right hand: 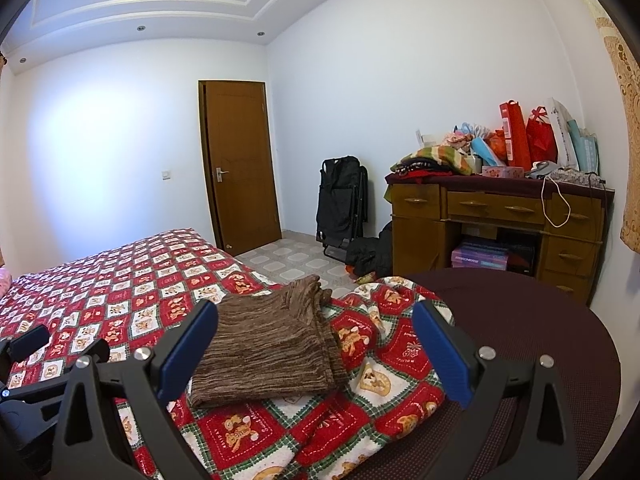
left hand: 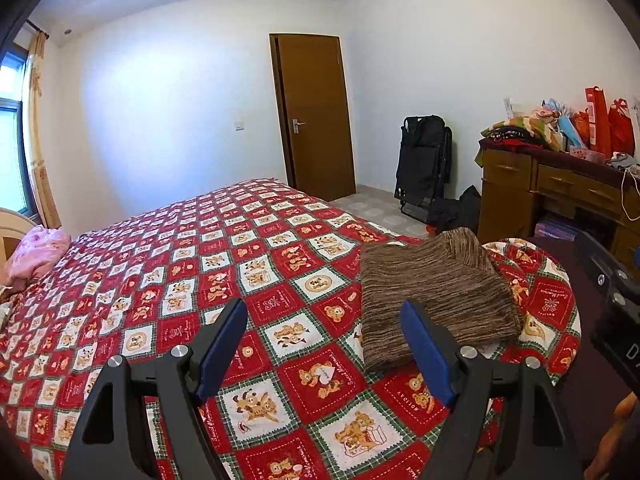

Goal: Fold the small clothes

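Note:
A brown striped knit garment (left hand: 436,296) lies folded into a flat rectangle on the red patchwork bedspread (left hand: 208,272), near the bed's right corner. It also shows in the right wrist view (right hand: 268,344). My left gripper (left hand: 324,316) is open and empty, above the bedspread just left of the garment. My right gripper (right hand: 316,320) is open and empty, held above the garment without touching it. The left gripper's body shows at the left edge of the right wrist view (right hand: 36,364).
A pink cloth (left hand: 38,254) lies at the bed's far left. A dark maroon round surface (right hand: 532,340) lies right of the bed corner. A wooden desk (right hand: 496,216) piled with bags and clothes stands at the right wall. A black folded chair (right hand: 340,204) and a closed door (right hand: 240,164) stand behind.

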